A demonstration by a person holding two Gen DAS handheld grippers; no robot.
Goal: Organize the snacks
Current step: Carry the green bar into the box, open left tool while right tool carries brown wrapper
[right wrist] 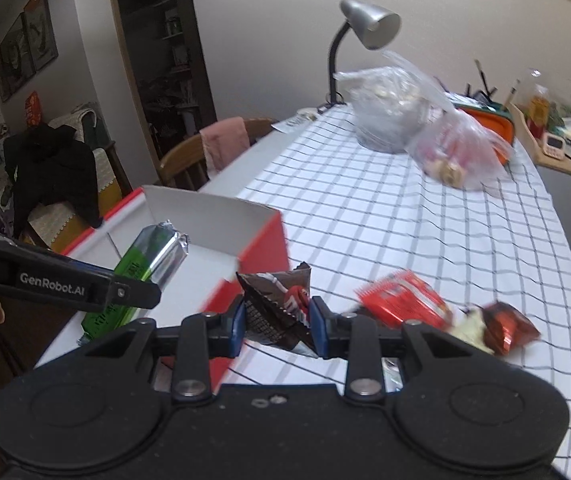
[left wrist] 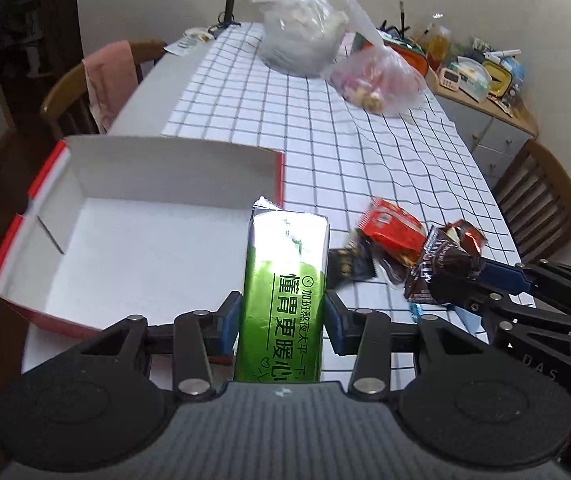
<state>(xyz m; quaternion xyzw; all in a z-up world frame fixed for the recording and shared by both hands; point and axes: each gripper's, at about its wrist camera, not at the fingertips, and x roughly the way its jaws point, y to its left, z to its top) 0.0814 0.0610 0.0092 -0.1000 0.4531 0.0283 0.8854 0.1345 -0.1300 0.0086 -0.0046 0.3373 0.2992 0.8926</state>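
Observation:
My left gripper (left wrist: 283, 320) is shut on a green foil snack bar (left wrist: 285, 288) and holds it at the right front corner of an open red box with a white inside (left wrist: 133, 240). The bar (right wrist: 141, 268) and the box (right wrist: 261, 248) also show in the right wrist view. My right gripper (right wrist: 275, 322) is shut on a dark brown candy packet (right wrist: 277, 308), just right of the box; it appears in the left wrist view too (left wrist: 441, 264). A red snack packet (left wrist: 389, 228) and a small dark packet (left wrist: 349, 260) lie on the checked tablecloth (left wrist: 325, 140).
Two tied plastic bags (left wrist: 305, 32) (left wrist: 381, 76) stand at the far end of the table by a desk lamp (right wrist: 365, 28). Another red-brown wrapper (right wrist: 501, 328) lies to the right. Wooden chairs (left wrist: 541, 204) flank the table. A cluttered side cabinet (left wrist: 481, 80) stands at the far right.

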